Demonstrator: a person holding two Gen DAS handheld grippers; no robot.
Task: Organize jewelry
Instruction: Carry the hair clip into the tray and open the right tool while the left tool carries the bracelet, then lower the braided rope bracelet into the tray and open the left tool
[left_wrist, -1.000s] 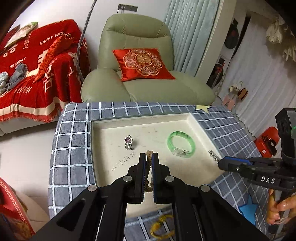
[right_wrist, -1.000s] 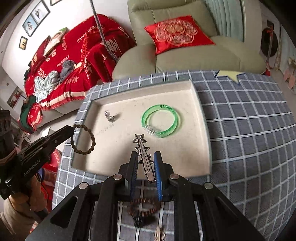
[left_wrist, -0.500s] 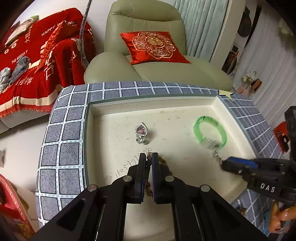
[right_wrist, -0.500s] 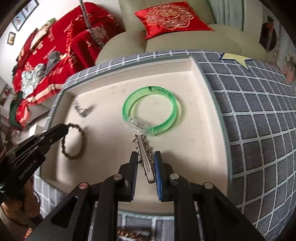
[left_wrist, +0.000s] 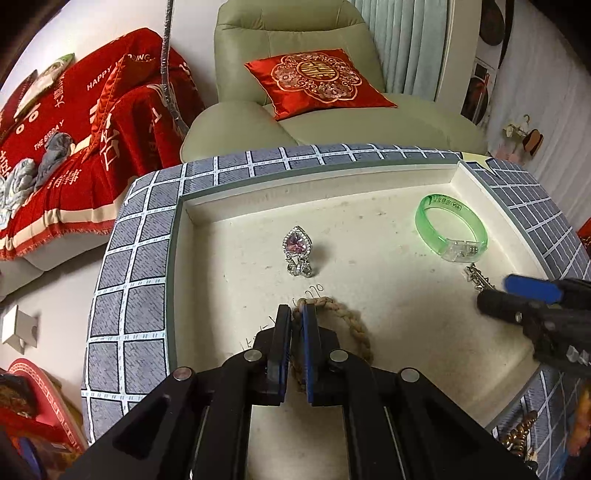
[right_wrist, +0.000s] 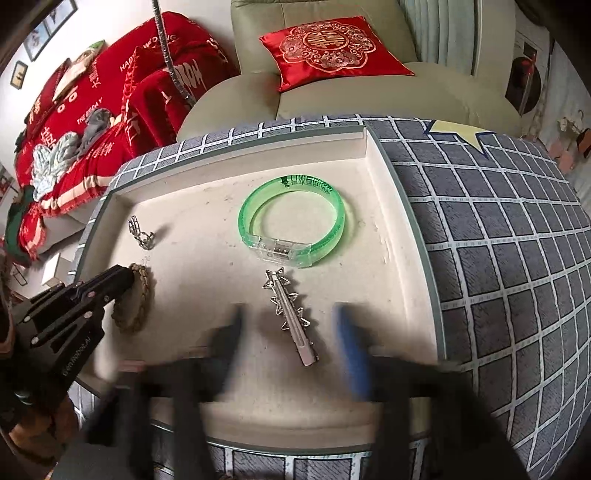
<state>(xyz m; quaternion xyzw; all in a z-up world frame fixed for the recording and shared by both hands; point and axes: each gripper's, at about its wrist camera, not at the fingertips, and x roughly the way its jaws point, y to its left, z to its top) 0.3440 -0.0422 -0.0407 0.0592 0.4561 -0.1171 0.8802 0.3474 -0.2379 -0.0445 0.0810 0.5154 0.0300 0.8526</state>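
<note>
left fingers: my left gripper (left_wrist: 297, 317) is clamped narrow on the braided rope bracelet (left_wrist: 352, 325), pinching the strand at its near-left edge; the rest of the loop lies on the tray floor.
why held: bracelet is down but not let go, so I judge placement is one release short.
right fingers: my right gripper (right_wrist: 288, 332) stands wide, jaws have just been opening. The silver star hair clip (right_wrist: 291, 314) lies flat between them and neither pad touches it. Reads as a fresh drop.
tray: cream tray (left_wrist: 325, 177) sits on the table with the grey checked cloth (right_wrist: 498, 240); all four pieces are inside it.
layout: green bangle (right_wrist: 293, 221) at the right side, clip's star end just below its clear clasp, not clearly touching. Heart pendant (left_wrist: 298, 247) left of centre, apart from the bracelet. Pieces look spaced so nothing tangles, my guess.
left view only: the pendant's pink heart stone and the writing on the tray floor by my fingertips.
right view only: the whole clip and the gap on each side of it; the left view shows only its tip past my right fingers, and here the pendant is only a small chain.
blur: my right fingers are smeared in their own view.
</note>
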